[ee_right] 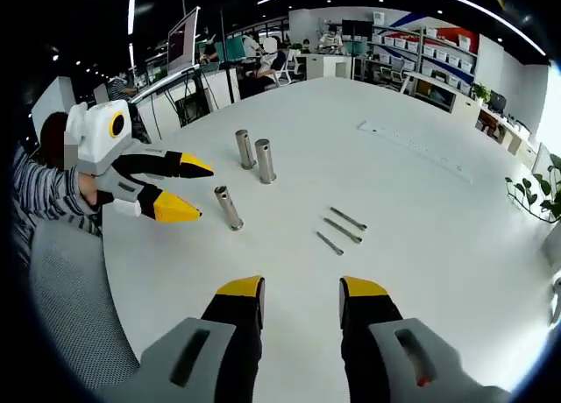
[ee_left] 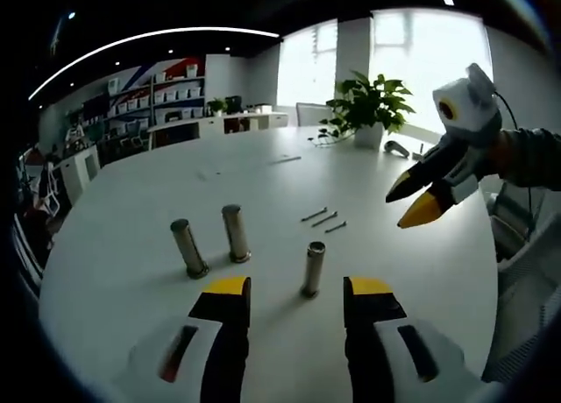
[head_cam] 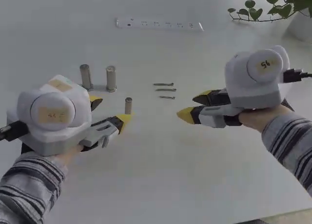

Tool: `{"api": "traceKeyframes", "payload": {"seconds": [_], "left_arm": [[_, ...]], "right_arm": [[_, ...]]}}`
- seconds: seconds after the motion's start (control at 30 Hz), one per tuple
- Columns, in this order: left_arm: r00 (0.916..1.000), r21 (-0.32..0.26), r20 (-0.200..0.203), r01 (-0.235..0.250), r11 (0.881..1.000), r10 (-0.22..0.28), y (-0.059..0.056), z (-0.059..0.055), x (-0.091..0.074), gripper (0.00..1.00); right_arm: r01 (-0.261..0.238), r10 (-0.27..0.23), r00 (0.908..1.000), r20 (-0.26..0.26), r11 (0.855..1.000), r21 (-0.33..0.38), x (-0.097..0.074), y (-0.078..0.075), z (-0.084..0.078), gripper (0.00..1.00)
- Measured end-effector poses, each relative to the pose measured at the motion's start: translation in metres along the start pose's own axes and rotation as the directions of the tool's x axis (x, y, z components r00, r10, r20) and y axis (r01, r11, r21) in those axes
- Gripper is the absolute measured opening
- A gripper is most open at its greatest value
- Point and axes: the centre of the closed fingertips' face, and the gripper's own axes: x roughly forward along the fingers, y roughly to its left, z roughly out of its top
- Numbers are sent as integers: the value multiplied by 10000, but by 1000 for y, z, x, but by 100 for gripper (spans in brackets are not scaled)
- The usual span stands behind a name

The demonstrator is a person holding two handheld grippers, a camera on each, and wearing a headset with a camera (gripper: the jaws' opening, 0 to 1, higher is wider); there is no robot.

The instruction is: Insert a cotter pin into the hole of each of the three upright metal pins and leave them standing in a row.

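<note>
Head view: left tongs [head_cam: 111,110] and right tongs [head_cam: 187,106] spread, empty, above the table [head_cam: 161,175]; metal pins [head_cam: 111,79] by the left, cotter pins [head_cam: 165,90] between.

Open-plan office w/ stockroom-style storage is indicated. A large white meeting-type surface [head_cam: 161,165] is seen, w/ a power strip [head_cam: 159,24] laid near its 12 o'clock edge in the head view and a potted plant [head_cam: 273,5] at approx. 2 o'clock. In the right gripper view, desks w/ a monitor [ee_right: 188,39] and people [ee_right: 263,48] are shown at 11 o'clock, shelves of bins [ee_right: 421,35] at 1 o'clock. A curved ceiling light strip [ee_left: 149,37] and big windows [ee_left: 429,57] are shown in the left gripper view.
</note>
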Motion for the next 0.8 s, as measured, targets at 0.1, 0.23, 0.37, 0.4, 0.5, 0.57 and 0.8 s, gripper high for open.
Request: {"api": "traceKeyframes", "payload": {"seconds": [0.1, 0.23, 0.37, 0.4, 0.5, 0.57, 0.8], "left_arm": [[10000, -171, -33, -53, 9998, 53, 2, 0, -7, 46], [9998, -163, -1, -217, 9996, 217, 5, -2, -14, 50], [9995, -284, -124, -290, 9992, 286, 8, -7, -23, 53], [9995, -280, -111, -285, 9992, 282, 8, -7, -24, 54], [9993, -184, -153, -358, 9992, 355, 8, -7, -28, 58], [9993, -224, -169, -349, 9991, 345, 8, -8, -29, 60], [9987, -398, -163, -497, 9980, 491, 7, -8, -38, 65]], "right_arm": [[-252, 243, 9992, -303, 9992, -309, 10, -11, 4, 27], [-460, 424, 9962, -755, 9979, -461, 21, -21, 5, 26], [-809, 726, 9912, -1104, 9941, -720, 31, -23, 6, 23], [-907, 809, 9888, -1252, 9931, -748, 33, -22, 5, 22], [-1027, 853, 9838, -1580, 9891, -1057, 40, -24, 2, 22], [-1182, 959, 9799, -1747, 9855, -1217, 50, -30, 2, 21], [-1553, 1175, 9675, -2240, 9750, -1592, 70, -38, 1, 19]]}}
